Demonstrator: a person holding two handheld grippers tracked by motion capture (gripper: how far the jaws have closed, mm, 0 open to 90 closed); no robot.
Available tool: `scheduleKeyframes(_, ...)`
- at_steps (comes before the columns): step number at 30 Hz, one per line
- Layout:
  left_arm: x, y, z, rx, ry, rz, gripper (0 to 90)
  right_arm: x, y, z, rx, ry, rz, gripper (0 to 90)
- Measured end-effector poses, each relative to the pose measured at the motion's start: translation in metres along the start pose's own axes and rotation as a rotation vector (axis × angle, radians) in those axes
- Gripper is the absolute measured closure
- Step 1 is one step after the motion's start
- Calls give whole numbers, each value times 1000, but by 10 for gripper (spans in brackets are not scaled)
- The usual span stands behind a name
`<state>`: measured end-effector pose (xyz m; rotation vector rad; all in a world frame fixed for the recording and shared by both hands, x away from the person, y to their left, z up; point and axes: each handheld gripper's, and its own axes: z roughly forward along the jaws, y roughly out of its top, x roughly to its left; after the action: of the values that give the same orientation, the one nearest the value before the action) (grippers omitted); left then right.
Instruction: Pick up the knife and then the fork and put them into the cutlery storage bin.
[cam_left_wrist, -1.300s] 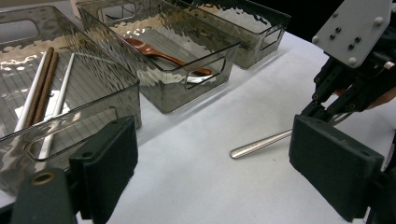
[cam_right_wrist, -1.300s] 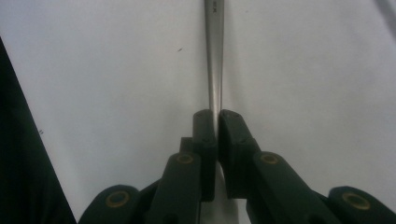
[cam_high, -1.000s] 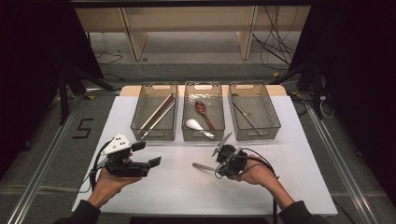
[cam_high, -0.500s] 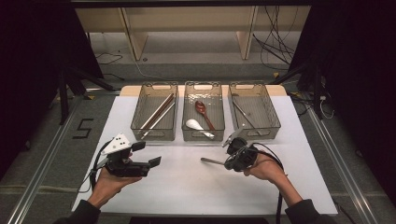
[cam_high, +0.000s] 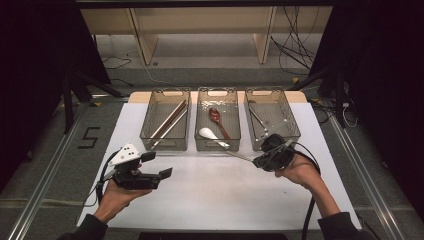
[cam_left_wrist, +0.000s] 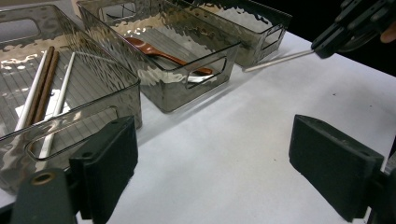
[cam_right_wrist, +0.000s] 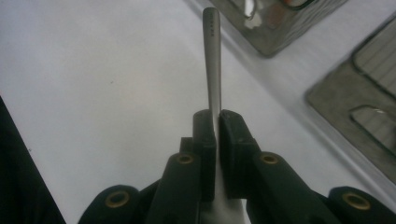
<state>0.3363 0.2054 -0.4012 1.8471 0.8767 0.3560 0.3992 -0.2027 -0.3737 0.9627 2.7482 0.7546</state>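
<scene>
My right gripper (cam_high: 260, 161) hangs above the white table, just in front of the right-hand bin (cam_high: 295, 131), and is shut on a metal utensil (cam_high: 239, 156) whose slim handle sticks out to the left. In the right gripper view the jaws pinch that metal utensil (cam_right_wrist: 212, 60) flat between the pads, the handle running straight ahead from my right gripper (cam_right_wrist: 217, 123). My left gripper (cam_high: 158, 165) is held over the table's front left, open and holding nothing. From my left gripper (cam_left_wrist: 219, 163), the right gripper (cam_left_wrist: 352, 23) and the handle (cam_left_wrist: 275, 60) appear at the top right.
Three clear smoked bins stand in a row at the table's back. The left bin (cam_high: 148, 134) holds chopsticks (cam_high: 167, 122). The middle bin (cam_high: 235, 142) holds a brown spoon (cam_high: 217, 119) and a white spoon (cam_high: 210, 135). A metal utensil (cam_high: 259, 120) lies in the right bin.
My right gripper has carried the metal utensil up and to the right, from the table's front middle toward the right bin. The left gripper has stayed put.
</scene>
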Motion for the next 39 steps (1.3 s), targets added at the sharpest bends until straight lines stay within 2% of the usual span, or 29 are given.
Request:
scheduleKeyframes(7,0,0,1,5,2,2,150,-17,0,-28,-69,-75,38,862)
scheduleKeyframes(8,0,-1,1,3,2,1,149,-22,1,-31,-73,-89,38,861)
scheduleKeyframes(13,0,0,2,6,-1,4,149,-46,10,-40,-86,-155,97,861)
scheduleKeyframes(18,1,0,1,3,1,-2,149,-75,19,-37,-71,-209,167,861)
scheduleKeyframes(22,1,0,1,1,1,-2,149,-91,22,-31,-59,-225,206,861)
scheduleKeyframes(32,1,0,1,2,0,-2,149,-114,37,-24,-47,-253,254,860)
scheduleKeyframes(39,1,-1,0,0,-1,-3,149,-128,46,-12,-35,-260,293,860)
